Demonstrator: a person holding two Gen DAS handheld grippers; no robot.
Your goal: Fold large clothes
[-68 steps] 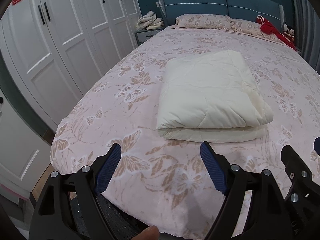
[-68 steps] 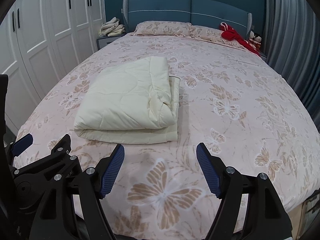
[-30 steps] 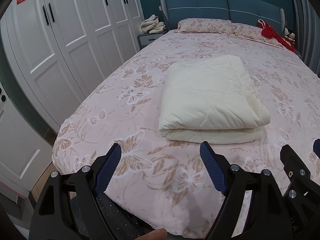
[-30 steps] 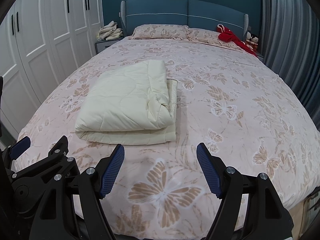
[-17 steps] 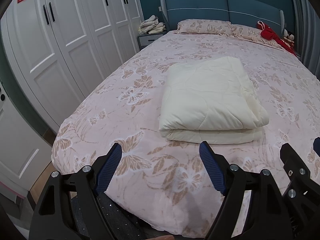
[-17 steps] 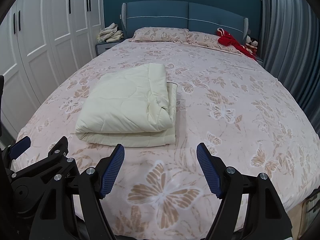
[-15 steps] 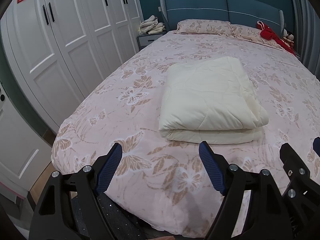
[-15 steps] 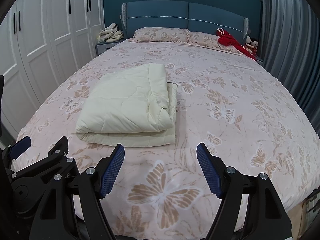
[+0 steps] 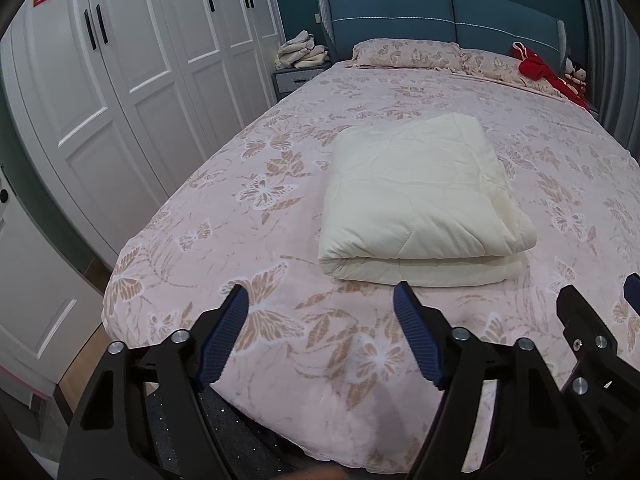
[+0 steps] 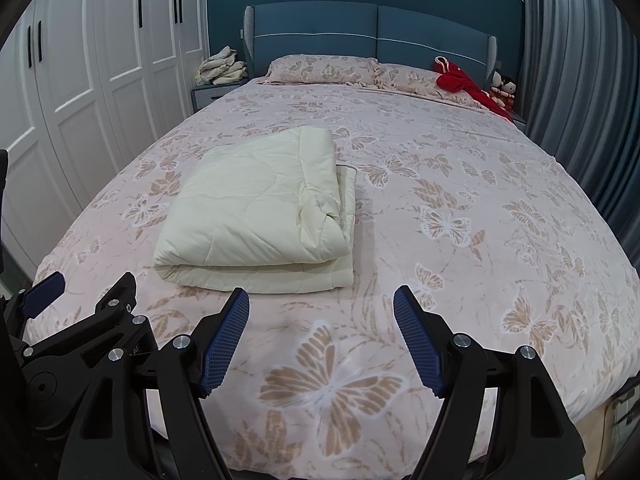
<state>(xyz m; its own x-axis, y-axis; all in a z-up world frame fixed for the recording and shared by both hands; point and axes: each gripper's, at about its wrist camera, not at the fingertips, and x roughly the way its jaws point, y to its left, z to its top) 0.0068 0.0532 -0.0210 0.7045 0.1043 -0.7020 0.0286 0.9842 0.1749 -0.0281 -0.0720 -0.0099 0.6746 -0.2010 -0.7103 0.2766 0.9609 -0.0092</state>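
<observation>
A cream quilt (image 9: 416,196) lies folded into a thick rectangle on the pink butterfly-print bed (image 9: 248,240); it also shows in the right wrist view (image 10: 260,212). My left gripper (image 9: 320,300) is open and empty, held above the foot of the bed, short of the quilt's near edge. My right gripper (image 10: 320,304) is open and empty, just right of the left one, also short of the quilt. Each gripper shows at the edge of the other's view.
White wardrobe doors (image 9: 120,80) line the left wall. A blue headboard (image 10: 368,48), pillows (image 10: 324,70), a red garment (image 10: 460,80) and dolls (image 10: 504,88) are at the far end. A nightstand with piled cloth (image 10: 220,68) stands far left. Grey curtains (image 10: 580,80) hang on the right.
Both grippers have drawn back and risen slightly from the bed over the last seconds. The quilt has not moved and both grippers stay open.
</observation>
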